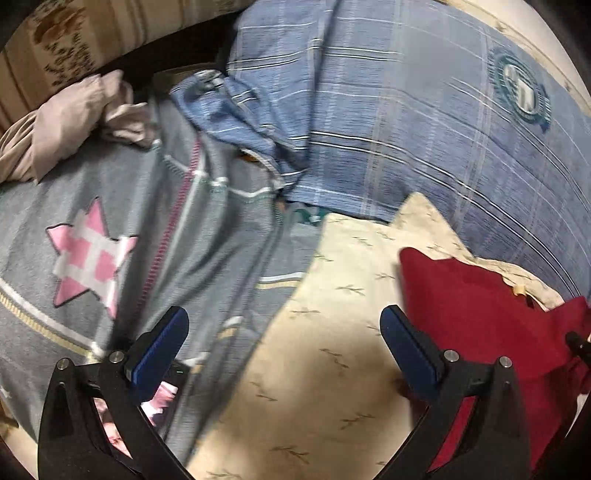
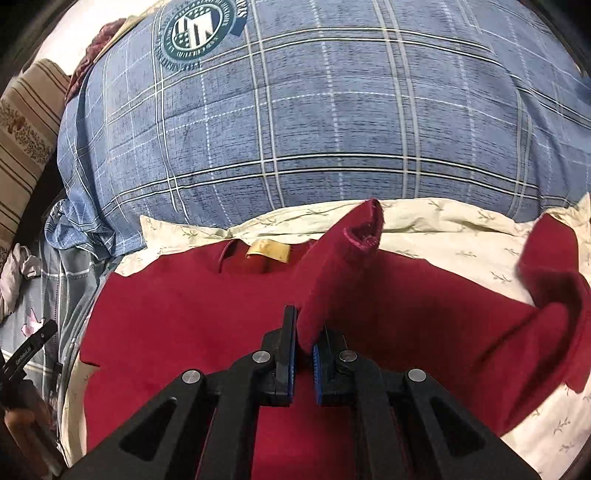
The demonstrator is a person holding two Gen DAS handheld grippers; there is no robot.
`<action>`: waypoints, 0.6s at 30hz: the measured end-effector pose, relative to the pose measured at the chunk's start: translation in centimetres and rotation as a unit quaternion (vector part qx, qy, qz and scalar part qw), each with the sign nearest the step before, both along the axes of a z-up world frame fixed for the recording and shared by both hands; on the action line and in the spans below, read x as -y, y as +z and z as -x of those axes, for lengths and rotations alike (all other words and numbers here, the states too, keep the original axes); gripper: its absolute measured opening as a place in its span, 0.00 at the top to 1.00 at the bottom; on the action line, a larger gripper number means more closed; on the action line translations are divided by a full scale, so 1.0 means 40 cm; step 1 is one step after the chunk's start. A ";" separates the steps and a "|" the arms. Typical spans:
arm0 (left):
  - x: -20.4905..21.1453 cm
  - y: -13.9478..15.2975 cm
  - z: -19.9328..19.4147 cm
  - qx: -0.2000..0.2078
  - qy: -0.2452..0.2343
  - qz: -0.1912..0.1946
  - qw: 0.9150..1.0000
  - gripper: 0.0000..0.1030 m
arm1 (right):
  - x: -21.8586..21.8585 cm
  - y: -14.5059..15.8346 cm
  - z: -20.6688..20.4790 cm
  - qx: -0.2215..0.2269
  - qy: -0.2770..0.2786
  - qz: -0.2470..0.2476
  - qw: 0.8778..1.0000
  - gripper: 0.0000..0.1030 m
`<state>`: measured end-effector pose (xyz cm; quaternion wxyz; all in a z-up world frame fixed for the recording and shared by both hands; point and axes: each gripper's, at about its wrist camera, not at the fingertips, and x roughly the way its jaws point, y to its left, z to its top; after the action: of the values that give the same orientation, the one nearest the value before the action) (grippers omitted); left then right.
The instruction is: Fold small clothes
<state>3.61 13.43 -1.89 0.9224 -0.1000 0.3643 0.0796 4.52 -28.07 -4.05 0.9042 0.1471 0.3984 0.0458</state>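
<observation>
A dark red top [image 2: 177, 317] lies spread on a cream leaf-print cloth [image 2: 461, 236], its gold neck label [image 2: 267, 253] toward the far side. My right gripper [image 2: 304, 332] is shut on the top's sleeve [image 2: 343, 254], which stands up between the blue pads with its cuff open at the far end. In the left wrist view my left gripper [image 1: 284, 332] hangs open over the cream cloth [image 1: 332, 332], nothing between its fingers. The red top [image 1: 480, 314] lies just right of its right finger.
A blue plaid quilt [image 2: 314, 129] with a round green crest [image 2: 195, 31] bulges beyond the cloth. A grey garment with a pink star [image 1: 88, 254] and a beige garment [image 1: 70, 125] lie to the left. A striped floral cushion [image 2: 26, 129] borders the far left.
</observation>
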 end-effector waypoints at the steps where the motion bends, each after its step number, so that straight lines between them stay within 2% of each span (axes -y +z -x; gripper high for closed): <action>1: 0.011 0.000 0.002 0.002 -0.007 0.001 1.000 0.00 | 0.007 -0.004 0.008 0.002 -0.006 -0.006 1.000 0.91; 4: 0.054 -0.009 -0.007 -0.003 -0.035 0.002 0.999 0.00 | 0.024 -0.031 0.011 -0.033 -0.015 -0.001 0.999 0.76; 7: 0.100 -0.022 -0.018 -0.018 -0.060 -0.016 0.998 0.00 | 0.075 -0.029 0.041 -0.029 -0.047 0.005 0.998 0.75; 8: 0.116 -0.027 -0.023 -0.023 -0.068 -0.023 0.997 0.00 | 0.107 -0.022 0.049 -0.022 -0.063 -0.008 0.998 0.69; 9: 0.125 -0.029 -0.024 -0.023 -0.070 -0.026 0.997 0.00 | 0.130 -0.016 0.048 -0.017 -0.073 -0.020 0.997 0.57; 11: 0.135 -0.029 -0.026 -0.019 -0.071 -0.024 0.997 0.00 | 0.167 -0.024 0.035 -0.010 -0.079 -0.033 0.996 0.42; 13: 0.141 -0.034 -0.031 -0.016 -0.070 -0.022 0.997 0.00 | 0.158 -0.047 -0.007 -0.024 -0.065 -0.046 0.997 0.40; 15: 0.149 -0.046 -0.039 -0.023 -0.072 -0.026 0.997 0.00 | 0.153 -0.088 -0.044 -0.048 -0.052 -0.044 0.996 0.42; 16: 0.154 -0.054 -0.044 -0.029 -0.073 -0.029 0.996 0.00 | 0.140 -0.111 -0.070 -0.068 -0.041 -0.035 0.996 0.48; 17: 0.154 -0.061 -0.048 -0.034 -0.073 -0.031 0.996 0.00 | 0.126 -0.116 -0.079 -0.075 -0.036 -0.011 0.996 0.76; 18: 0.155 -0.064 -0.050 -0.036 -0.074 -0.032 0.996 0.00 | 0.115 -0.109 -0.075 -0.067 -0.033 0.012 0.997 0.91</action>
<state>5.61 7.21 -4.44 0.9149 -0.0401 0.4008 0.0266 7.54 -32.69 -8.41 0.8781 0.1522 0.4535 0.0016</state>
